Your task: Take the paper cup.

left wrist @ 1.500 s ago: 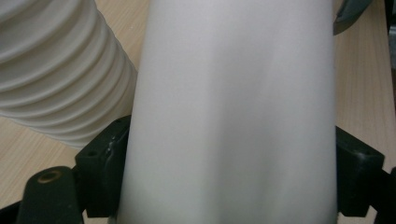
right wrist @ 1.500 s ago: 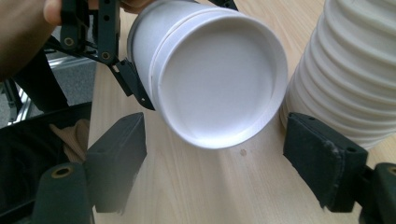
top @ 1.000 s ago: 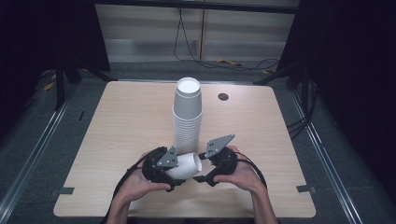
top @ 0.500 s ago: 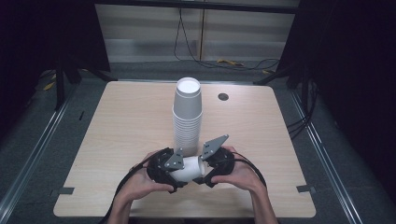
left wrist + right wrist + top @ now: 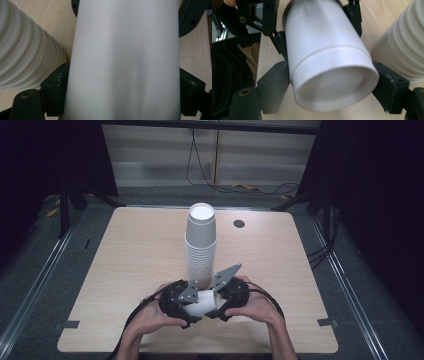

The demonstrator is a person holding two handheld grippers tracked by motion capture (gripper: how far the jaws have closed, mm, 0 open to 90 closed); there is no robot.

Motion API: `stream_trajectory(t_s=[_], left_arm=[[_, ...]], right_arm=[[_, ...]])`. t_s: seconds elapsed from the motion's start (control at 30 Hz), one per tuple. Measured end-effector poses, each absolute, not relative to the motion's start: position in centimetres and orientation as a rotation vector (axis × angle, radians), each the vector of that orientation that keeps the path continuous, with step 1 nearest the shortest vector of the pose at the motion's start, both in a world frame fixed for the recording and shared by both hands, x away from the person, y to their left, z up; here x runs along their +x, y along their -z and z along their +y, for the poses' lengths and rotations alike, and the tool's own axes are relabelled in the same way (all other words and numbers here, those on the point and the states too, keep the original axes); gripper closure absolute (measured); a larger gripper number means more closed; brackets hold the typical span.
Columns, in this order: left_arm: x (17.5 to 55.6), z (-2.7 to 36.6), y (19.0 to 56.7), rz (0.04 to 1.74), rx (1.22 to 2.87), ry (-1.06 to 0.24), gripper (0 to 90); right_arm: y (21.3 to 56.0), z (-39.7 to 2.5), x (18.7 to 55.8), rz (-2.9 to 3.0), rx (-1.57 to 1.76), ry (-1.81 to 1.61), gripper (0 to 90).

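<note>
high view: at the lower centre of the worktop (image 5: pixel 130 260), left gripper (image 5: pixel 186 304) and right gripper (image 5: pixel 223 301) both grasp a lying white paper cup (image 5: pixel 202 303), just below the cup stack (image 5: pixel 200 245)

left gripper view: its jaws clamp the cup's wall, stack at left

right gripper view: its jaws clamp the cup near its rim, stack at right

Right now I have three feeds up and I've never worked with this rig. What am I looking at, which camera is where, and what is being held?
There is no robot arm here: a person holds a two-jaw tool in each hand. The high view looks down on a wooden table, with the left gripper and right gripper near its front edge. The other two feeds come from cameras riding on those grippers, looking along their black jaws. On the table stands a tall stack of white paper cups, upside down, and a small dark round spot lies beyond it. Between the tools lies a single white cup on its side; both pairs of jaws close on it, one from each end.
</note>
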State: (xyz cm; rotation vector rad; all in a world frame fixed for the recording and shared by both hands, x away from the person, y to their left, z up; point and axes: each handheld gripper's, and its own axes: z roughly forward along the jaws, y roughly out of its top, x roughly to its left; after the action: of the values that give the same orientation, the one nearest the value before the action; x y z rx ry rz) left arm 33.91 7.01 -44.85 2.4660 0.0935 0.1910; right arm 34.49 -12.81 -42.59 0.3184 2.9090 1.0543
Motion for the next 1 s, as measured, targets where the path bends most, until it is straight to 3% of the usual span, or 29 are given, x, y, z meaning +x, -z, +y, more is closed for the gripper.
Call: stream_trajectory(t_s=[1.0], left_arm=[[33.65,6.91,44.8,0.03,2.444,-0.162,16.0]], right_arm=[[42.53,-12.58,34.66,2.979,0.322,-1.102,23.9]])
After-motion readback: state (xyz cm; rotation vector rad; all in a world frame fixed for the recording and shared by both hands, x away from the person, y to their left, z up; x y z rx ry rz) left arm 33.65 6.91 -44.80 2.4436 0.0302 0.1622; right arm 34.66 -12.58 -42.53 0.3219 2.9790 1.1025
